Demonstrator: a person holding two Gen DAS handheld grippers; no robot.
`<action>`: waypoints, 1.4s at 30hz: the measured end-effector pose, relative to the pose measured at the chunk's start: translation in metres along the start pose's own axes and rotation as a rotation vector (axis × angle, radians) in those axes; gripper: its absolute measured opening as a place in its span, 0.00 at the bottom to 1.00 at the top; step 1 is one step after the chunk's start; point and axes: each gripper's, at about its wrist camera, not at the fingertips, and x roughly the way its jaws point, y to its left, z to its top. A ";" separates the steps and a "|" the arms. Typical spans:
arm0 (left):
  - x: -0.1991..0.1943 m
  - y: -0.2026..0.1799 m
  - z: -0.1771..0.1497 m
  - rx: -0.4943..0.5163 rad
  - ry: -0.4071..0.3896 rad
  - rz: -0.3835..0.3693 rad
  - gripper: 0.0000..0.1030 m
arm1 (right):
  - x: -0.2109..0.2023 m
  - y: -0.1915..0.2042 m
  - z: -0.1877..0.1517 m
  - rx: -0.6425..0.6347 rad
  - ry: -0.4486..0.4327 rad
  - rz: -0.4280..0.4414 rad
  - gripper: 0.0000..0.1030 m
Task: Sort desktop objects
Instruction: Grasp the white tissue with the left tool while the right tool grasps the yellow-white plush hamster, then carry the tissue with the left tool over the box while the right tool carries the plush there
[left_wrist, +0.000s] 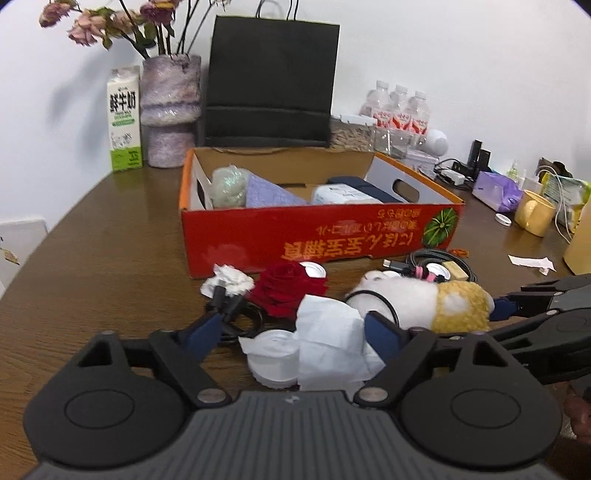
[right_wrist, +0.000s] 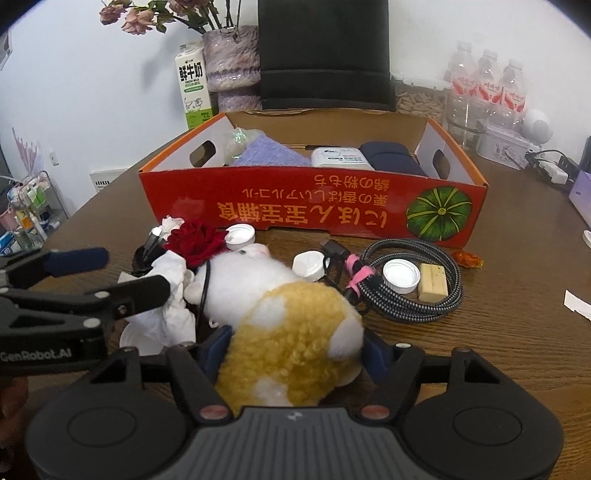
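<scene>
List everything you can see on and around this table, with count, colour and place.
cardboard box: one, red-orange, table centre
plush toy: one, white and yellow, in front of box
rose: one, red, left of toy
tissue: one crumpled, white, beside rose
bottle caps: three, white, before box
braided cable: one coil, black-grey, right of toy
wooden block: one, tan, inside coil
milk carton: one, white-green, back left
vase: one, purple, beside carton
paper bag: one, black, behind box
water bottles: three, clear, back right
mug: one, yellow, far right
table: one, brown
left gripper: black, open around tissue
right gripper: black, pads against plush toy
</scene>
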 end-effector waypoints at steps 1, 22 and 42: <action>0.002 0.000 0.000 -0.004 0.008 -0.009 0.75 | 0.000 0.000 0.000 0.001 -0.002 -0.001 0.68; 0.015 -0.005 -0.007 -0.015 0.078 -0.088 0.17 | -0.013 -0.002 -0.003 -0.106 -0.062 -0.112 0.65; 0.002 -0.004 0.000 -0.024 0.034 -0.059 0.17 | -0.026 -0.007 -0.002 -0.099 -0.107 -0.110 0.65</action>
